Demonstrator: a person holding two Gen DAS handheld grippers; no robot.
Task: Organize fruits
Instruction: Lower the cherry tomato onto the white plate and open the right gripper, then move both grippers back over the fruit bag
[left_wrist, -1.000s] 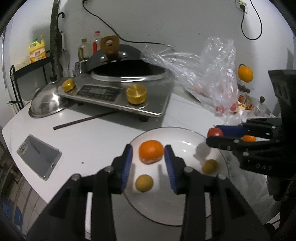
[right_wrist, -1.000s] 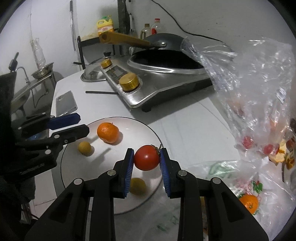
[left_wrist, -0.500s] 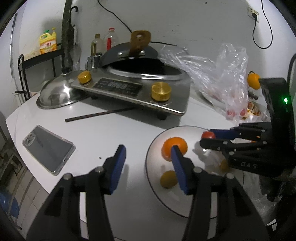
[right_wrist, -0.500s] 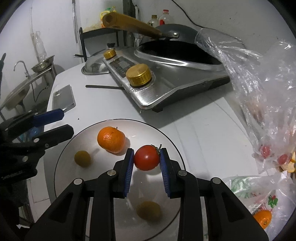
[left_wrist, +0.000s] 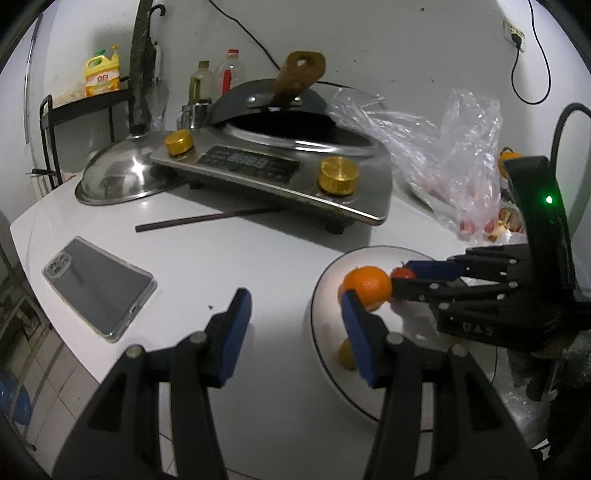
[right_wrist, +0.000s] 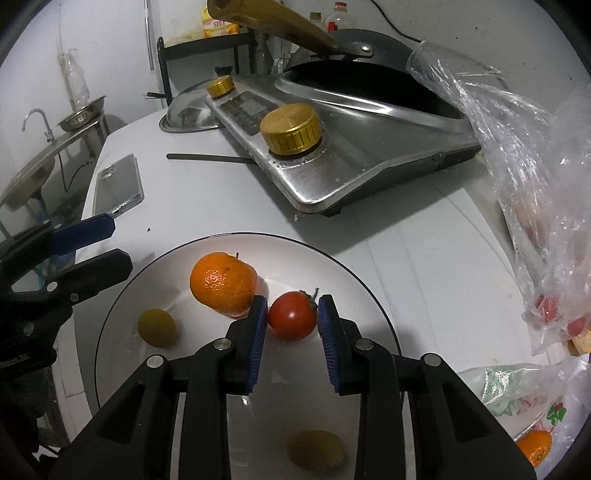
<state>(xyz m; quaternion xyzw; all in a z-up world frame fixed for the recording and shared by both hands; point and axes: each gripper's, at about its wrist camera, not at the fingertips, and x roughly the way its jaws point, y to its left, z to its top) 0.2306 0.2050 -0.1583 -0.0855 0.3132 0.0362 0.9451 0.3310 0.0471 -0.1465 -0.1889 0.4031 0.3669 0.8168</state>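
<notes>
A white plate (right_wrist: 332, 258) holds an orange (right_wrist: 222, 283), a red tomato (right_wrist: 291, 315) and two small yellow-green fruits (right_wrist: 156, 327) (right_wrist: 316, 449). My right gripper (right_wrist: 291, 343) is low over the plate, its blue pads a little apart from the tomato on both sides, so it is open. In the left wrist view the plate (left_wrist: 325, 295), the orange (left_wrist: 366, 285), the tomato (left_wrist: 402, 273) and the right gripper (left_wrist: 406, 275) show at the right. My left gripper (left_wrist: 295, 332) is open and empty over the white table, at the plate's left edge.
A steel induction cooker (left_wrist: 280, 173) with a black wok stands behind. A phone (left_wrist: 98, 286), a dark chopstick (left_wrist: 207, 219) and a steel lid (left_wrist: 122, 177) lie to the left. A clear plastic bag (right_wrist: 535, 192) with small red fruits lies right, with another orange (right_wrist: 533, 446) below.
My right gripper moved forward and down over the plate and its jaws opened off the tomato. My left gripper drew back left, off the plate, and opened wider.
</notes>
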